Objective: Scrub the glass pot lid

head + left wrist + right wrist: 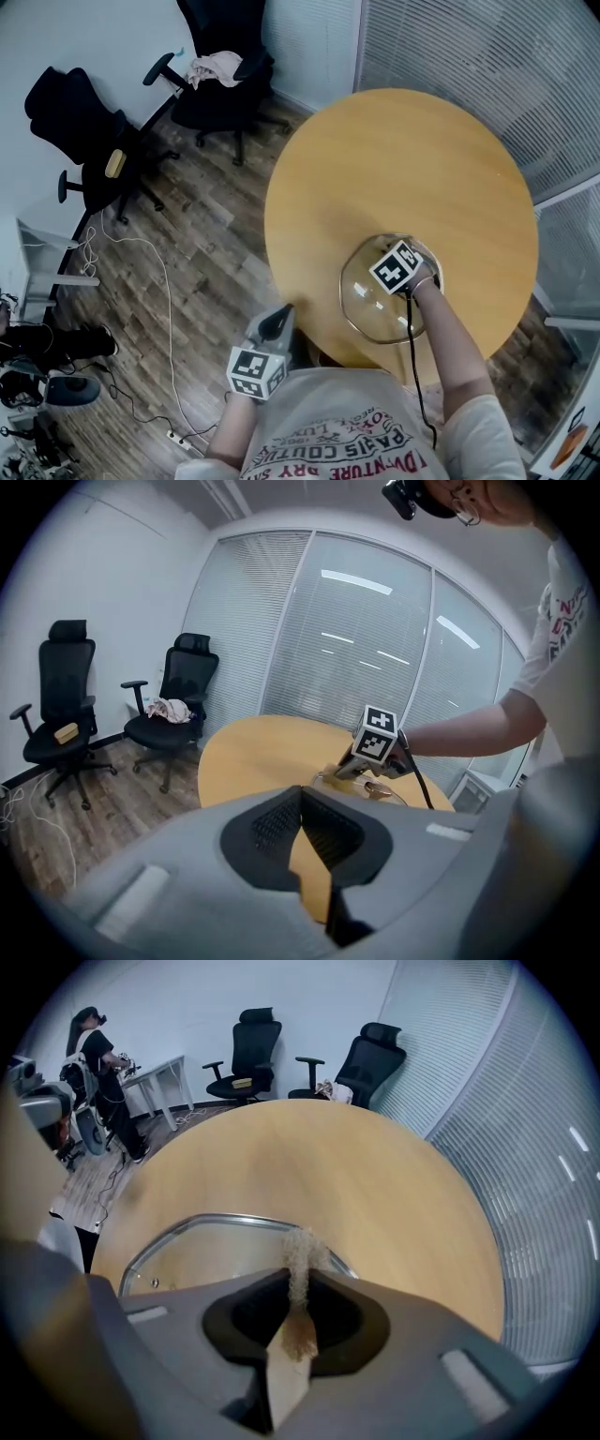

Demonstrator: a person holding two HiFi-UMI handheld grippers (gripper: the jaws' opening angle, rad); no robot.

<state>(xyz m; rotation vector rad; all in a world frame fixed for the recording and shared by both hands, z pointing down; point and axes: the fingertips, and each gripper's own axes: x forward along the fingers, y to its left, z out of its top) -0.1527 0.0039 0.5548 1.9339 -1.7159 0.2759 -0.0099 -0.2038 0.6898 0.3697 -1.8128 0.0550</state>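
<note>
The lid is clear glass with a thin metal rim, its outline rounded and faintly many-sided; it lies flat on the table, near the person's edge and to the right; the wood shows through the glass. The pad is a thin, tan, fibrous scrap; it stands edge-on, pinched in the right gripper, its frayed tip over the lid's far rim.

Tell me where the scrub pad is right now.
In the right gripper view, the scrub pad is pinched between the right gripper's jaws, its tip at the rim of the glass pot lid on the round table.
</note>
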